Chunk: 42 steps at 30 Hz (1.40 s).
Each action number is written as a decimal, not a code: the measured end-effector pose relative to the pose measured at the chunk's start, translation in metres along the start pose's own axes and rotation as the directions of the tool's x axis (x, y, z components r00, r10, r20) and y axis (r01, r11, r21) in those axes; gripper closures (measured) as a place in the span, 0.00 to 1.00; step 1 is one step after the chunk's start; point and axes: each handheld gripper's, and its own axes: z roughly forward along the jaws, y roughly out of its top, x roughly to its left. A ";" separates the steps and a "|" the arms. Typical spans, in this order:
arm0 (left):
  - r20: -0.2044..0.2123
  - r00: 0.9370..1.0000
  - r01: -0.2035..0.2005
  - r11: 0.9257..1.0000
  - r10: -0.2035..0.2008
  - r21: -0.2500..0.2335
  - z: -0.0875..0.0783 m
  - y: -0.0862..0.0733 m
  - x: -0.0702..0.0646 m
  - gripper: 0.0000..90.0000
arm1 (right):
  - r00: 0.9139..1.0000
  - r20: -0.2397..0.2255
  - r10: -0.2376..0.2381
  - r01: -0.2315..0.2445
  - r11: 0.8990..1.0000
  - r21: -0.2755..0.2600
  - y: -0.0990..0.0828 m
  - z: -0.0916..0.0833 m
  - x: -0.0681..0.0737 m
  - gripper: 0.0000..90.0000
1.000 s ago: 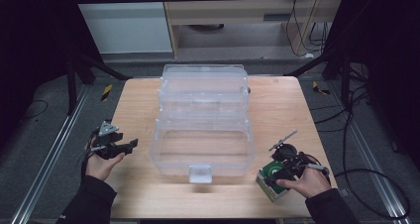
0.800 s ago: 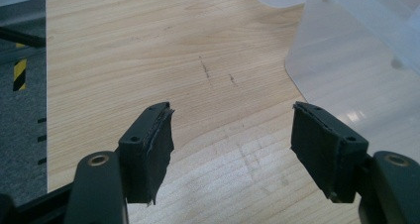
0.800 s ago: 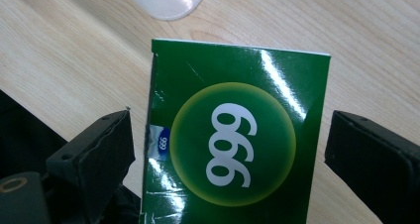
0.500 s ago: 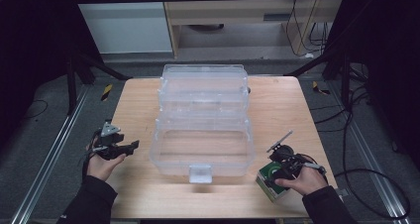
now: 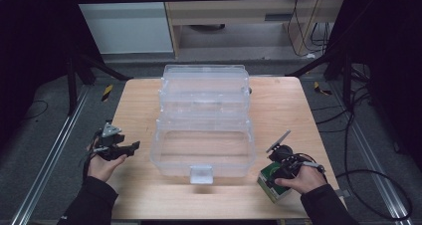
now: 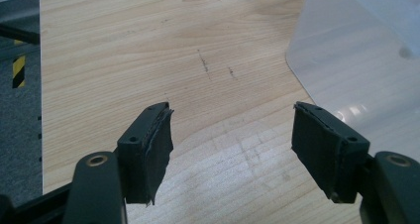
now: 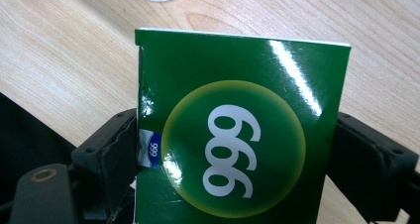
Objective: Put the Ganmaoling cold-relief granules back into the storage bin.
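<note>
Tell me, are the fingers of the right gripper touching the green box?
Touching. In the right gripper view, the green box sits between the fingers of the right gripper, both pressed against its side edges with no gap.

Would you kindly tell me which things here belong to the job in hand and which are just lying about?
In the job:
- green box, clamped in the right gripper
- clear plastic bin, lid open
- left gripper, jaws open with nothing between them

Lying about:
- black-and-yellow pieces on the floor
- cables

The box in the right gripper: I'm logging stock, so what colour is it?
Green box, white "999" on it; right gripper view.
</note>
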 end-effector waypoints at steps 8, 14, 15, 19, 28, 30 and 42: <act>0.002 1.000 0.004 1.000 -0.004 -0.002 0.000 0.000 0.000 0.34 | 1.000 0.006 -0.006 0.006 1.000 0.024 0.003 0.000 0.001 0.18; 0.003 1.000 -0.001 1.000 0.001 -0.003 0.000 0.001 -0.001 0.34 | 1.000 0.003 -0.020 0.020 1.000 -0.003 0.000 -0.008 -0.001 0.19; 0.003 1.000 -0.001 1.000 0.001 -0.003 0.000 0.001 -0.001 0.34 | 1.000 0.004 -0.021 0.021 1.000 -0.017 -0.001 -0.010 -0.002 0.19; 0.005 1.000 -0.002 1.000 0.002 -0.005 -0.001 0.001 -0.002 0.34 | 1.000 0.013 -0.011 0.012 0.996 -0.090 -0.006 -0.027 -0.007 0.19; 0.001 1.000 0.002 1.000 -0.002 0.000 0.000 0.000 -0.001 0.34 | 0.998 0.060 -0.008 0.021 0.975 -0.223 -0.009 -0.067 -0.018 0.19; 0.002 1.000 0.000 1.000 0.000 -0.001 0.000 0.000 -0.001 0.34 | 0.998 0.063 -0.023 0.037 0.973 -0.229 -0.007 -0.074 -0.018 0.19; 0.004 1.000 -0.006 1.000 0.006 0.004 0.001 0.000 -0.002 0.34 | 0.989 0.096 -0.111 0.132 0.959 -0.251 0.011 -0.103 -0.015 0.19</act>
